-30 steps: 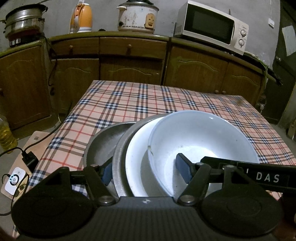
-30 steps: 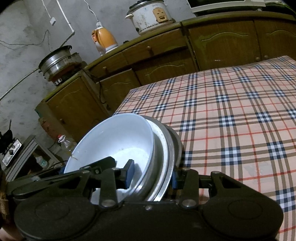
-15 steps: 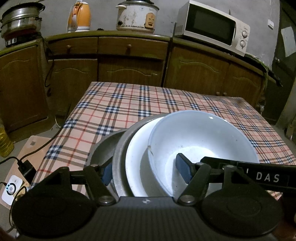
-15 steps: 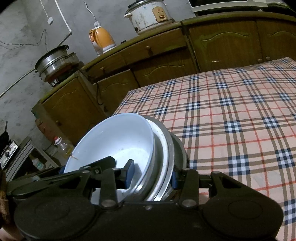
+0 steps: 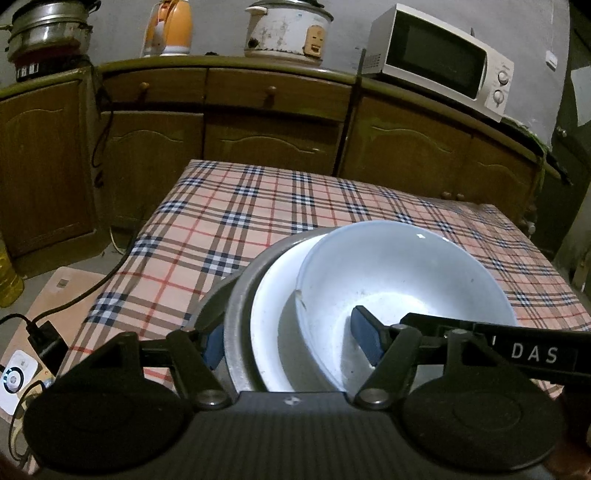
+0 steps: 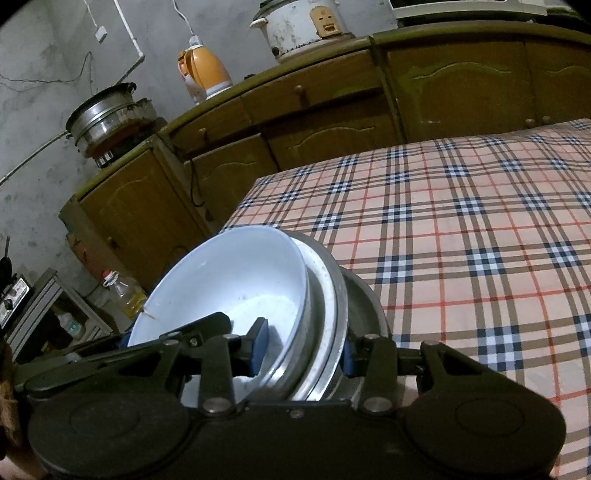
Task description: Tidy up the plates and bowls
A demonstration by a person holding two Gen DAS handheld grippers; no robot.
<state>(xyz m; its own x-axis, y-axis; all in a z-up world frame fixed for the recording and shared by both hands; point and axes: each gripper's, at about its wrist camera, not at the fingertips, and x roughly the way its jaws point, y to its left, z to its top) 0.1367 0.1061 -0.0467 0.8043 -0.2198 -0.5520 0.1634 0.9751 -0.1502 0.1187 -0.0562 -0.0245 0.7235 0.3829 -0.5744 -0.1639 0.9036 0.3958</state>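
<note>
Checked tablecloth; right gripper reads "DAS".

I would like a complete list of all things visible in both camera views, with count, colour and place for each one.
bowl: 1, white, top of the nested stack, held at the near table edge
white plate: 1, white, under the bowl
metal plates: 2, grey, below the white plate
table: 1, plaid cloth, centre
microwave: 1, white, counter right
rice cooker: 1, white, counter
kettle: 1, orange, counter
steamer pot: 1, steel, counter left
oil bottle: 1, yellow, floor
left tongs: black with blue pads, clamped across the stack
right tongs: same
</note>
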